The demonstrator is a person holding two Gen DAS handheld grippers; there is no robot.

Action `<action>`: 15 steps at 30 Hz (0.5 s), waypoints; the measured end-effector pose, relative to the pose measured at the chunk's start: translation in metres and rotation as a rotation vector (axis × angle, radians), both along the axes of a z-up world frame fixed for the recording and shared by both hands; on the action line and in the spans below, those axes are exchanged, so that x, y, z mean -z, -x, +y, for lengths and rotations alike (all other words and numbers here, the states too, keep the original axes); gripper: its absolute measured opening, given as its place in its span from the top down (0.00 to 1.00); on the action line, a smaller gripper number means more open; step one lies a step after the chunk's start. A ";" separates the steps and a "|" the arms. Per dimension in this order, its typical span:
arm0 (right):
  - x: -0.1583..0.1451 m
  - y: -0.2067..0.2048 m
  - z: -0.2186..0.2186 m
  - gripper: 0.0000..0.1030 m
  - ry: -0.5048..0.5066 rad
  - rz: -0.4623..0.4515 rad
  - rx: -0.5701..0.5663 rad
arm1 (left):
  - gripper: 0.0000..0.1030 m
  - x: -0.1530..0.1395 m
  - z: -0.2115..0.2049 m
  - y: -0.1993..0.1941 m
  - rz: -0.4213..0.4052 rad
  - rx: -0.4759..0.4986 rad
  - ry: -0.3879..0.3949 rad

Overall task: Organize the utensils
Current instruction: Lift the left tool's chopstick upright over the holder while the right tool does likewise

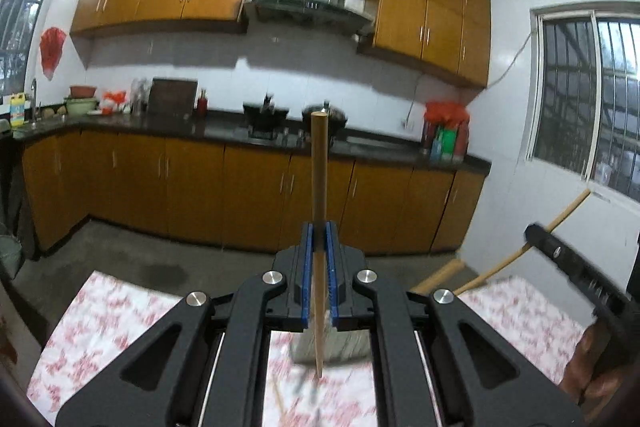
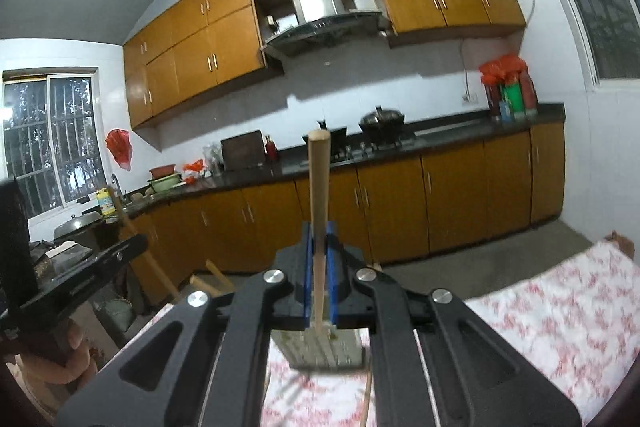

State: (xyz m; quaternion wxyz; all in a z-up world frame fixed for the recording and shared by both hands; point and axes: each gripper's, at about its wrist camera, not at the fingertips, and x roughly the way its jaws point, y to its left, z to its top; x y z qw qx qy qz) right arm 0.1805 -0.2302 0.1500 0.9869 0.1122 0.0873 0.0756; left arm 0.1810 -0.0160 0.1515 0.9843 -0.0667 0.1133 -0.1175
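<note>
My left gripper (image 1: 319,231) is shut on a wooden chopstick (image 1: 319,179) that stands upright, thick end up, its tip hanging over a grey utensil holder (image 1: 344,347) on the table. My right gripper (image 2: 319,231) is shut on a second wooden chopstick (image 2: 319,179), also upright, its lower end above the grey holder (image 2: 340,351). More chopsticks (image 2: 367,399) lie blurred on the floral tablecloth (image 2: 560,319) below. The right gripper body with its chopstick (image 1: 560,211) shows at the right of the left wrist view; the left gripper body (image 2: 80,275) shows at the left of the right wrist view.
The table with the pink floral cloth (image 1: 100,319) is below both grippers. Beyond it is a concrete floor and a kitchen counter (image 1: 224,129) with a stove, pots and bottles. Barred windows (image 1: 592,95) are on both side walls.
</note>
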 end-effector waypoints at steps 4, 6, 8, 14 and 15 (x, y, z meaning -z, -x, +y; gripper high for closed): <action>-0.007 -0.017 0.002 0.92 0.008 -0.010 0.008 | 0.93 -0.009 -0.011 -0.016 -0.066 -0.028 0.014; -0.007 -0.027 0.001 0.92 0.012 -0.006 0.015 | 0.93 -0.008 -0.015 -0.028 -0.080 -0.048 0.021; -0.005 -0.036 -0.001 0.92 0.012 0.000 0.020 | 0.93 -0.005 -0.016 -0.032 -0.081 -0.056 0.031; 0.003 -0.052 -0.003 0.92 0.008 0.017 0.028 | 0.93 0.003 -0.017 -0.043 -0.093 -0.082 0.035; 0.004 -0.055 -0.002 0.92 0.010 0.021 0.027 | 0.93 0.005 -0.018 -0.045 -0.095 -0.084 0.038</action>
